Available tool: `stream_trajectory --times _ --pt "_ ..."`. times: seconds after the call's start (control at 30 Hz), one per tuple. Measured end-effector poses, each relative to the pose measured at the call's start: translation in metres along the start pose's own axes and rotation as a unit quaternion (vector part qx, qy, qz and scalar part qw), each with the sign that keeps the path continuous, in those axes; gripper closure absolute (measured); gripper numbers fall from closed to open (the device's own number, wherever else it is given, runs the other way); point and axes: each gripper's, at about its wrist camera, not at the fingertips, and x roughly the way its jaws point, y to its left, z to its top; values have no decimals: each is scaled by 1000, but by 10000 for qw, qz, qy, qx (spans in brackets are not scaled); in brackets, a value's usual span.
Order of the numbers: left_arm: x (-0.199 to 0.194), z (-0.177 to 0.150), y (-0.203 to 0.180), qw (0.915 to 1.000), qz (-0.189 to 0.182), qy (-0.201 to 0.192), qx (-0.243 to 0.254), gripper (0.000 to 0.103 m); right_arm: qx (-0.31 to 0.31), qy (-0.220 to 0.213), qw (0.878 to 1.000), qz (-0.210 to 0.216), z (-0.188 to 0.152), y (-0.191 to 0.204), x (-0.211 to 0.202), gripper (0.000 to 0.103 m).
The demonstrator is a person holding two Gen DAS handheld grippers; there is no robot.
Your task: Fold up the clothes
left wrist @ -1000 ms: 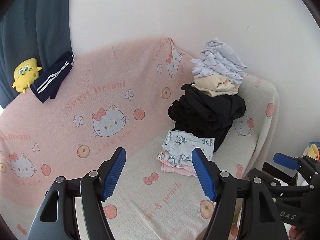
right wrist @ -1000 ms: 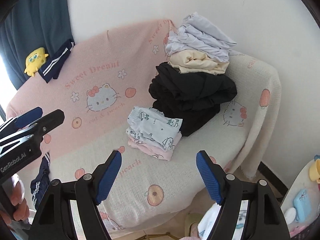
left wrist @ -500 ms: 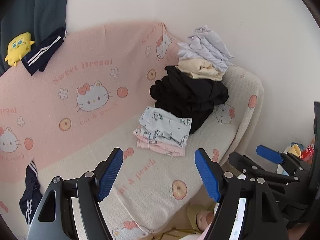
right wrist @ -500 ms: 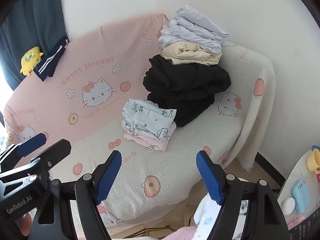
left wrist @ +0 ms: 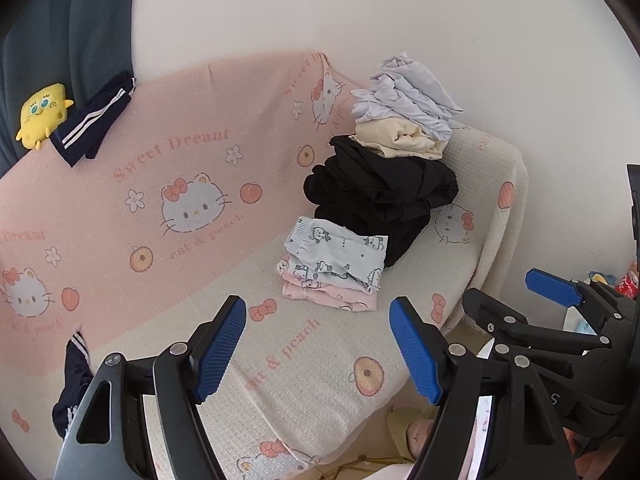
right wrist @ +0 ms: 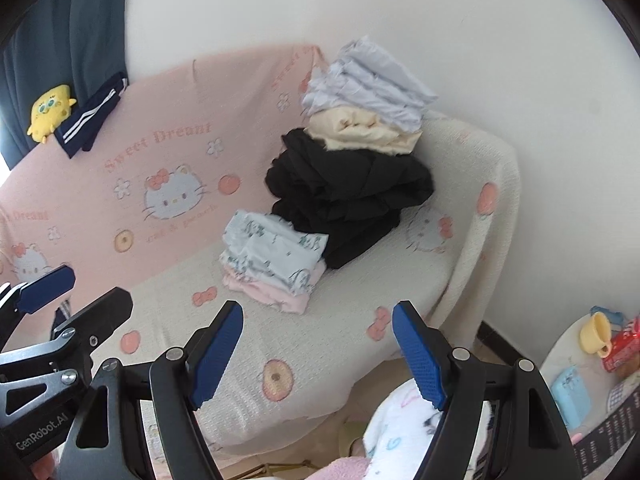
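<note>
A small stack of folded printed clothes (left wrist: 334,270) (right wrist: 274,258), pale blue over pink, lies on the sofa seat. Behind it stands a taller pile (left wrist: 394,160) (right wrist: 352,168) with black garments below, a cream piece and lilac cloth on top. Navy striped shorts (left wrist: 94,120) (right wrist: 90,118) hang over the sofa back. Another navy garment (left wrist: 72,384) lies at the seat's left edge. My left gripper (left wrist: 318,350) is open and holds nothing, in front of the seat. My right gripper (right wrist: 318,350) is also open with nothing in it, nearer the armrest.
The sofa wears a pink and cream cat-print cover (left wrist: 192,208) (right wrist: 168,196). A yellow plush toy (left wrist: 42,114) (right wrist: 50,112) sits on the sofa back by a dark curtain. A round side table (right wrist: 592,364) at the right carries a yellow cup and small items. Pink and white cloth (right wrist: 400,420) lies low in front.
Both views have shifted slightly to the left and nearer the sofa, so the clothes piles sit further right in the left wrist view. Both grippers remain open; no garment has moved.
</note>
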Motion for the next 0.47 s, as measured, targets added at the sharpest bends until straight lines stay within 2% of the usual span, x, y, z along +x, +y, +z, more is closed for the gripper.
stream_trajectory --times 0.13,0.47 --pt "-9 0 0 9998 -116 -147 -68 30 -189 -164 9995 -176 3 5 -10 26" --pt "-25 2 -4 9987 64 -491 75 30 -258 -221 9991 -254 4 6 -14 26"
